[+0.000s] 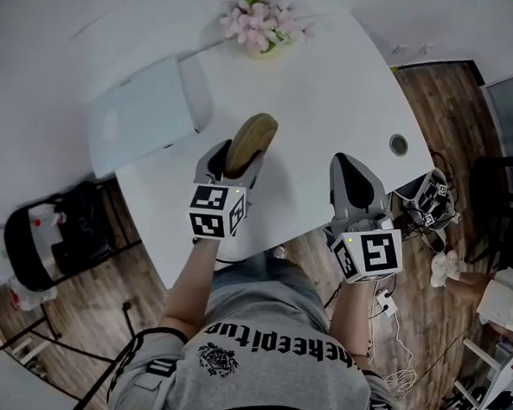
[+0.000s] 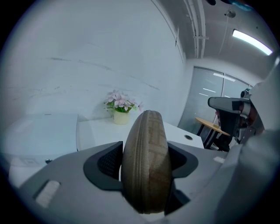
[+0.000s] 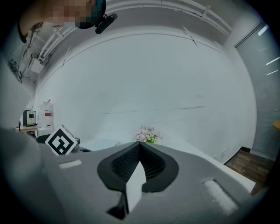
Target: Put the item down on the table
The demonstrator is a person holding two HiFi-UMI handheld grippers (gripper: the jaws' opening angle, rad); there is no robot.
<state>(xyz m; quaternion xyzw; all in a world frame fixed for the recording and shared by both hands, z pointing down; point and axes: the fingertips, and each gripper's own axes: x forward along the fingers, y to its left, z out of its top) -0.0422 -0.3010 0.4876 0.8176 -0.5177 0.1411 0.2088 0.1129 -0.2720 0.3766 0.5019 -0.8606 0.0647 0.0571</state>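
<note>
1. Jaws of my left gripper (image 1: 236,162) are standing wide, clamping a brown zippered case (image 1: 252,139) edge-up over the white table (image 1: 324,91).
2. My right gripper (image 1: 351,167) is hovering beside it, jaws pressed together on nothing.
3. At the table's far edge, a pale pot (image 2: 121,117) is holding pink flowers (image 1: 257,22).

The case (image 1: 250,143) is tan-brown with a faint woven block pattern. The left tool (image 1: 236,162) and right tool (image 1: 347,171) are grey with black ribbed pads (image 2: 109,162) and white cubes (image 1: 214,211) bearing black square markers. The worktop (image 1: 333,92) is white, the flowers (image 1: 257,22) pink in a pale yellow pot (image 2: 121,117), and the floor (image 1: 77,301) dark brown wood.
</note>
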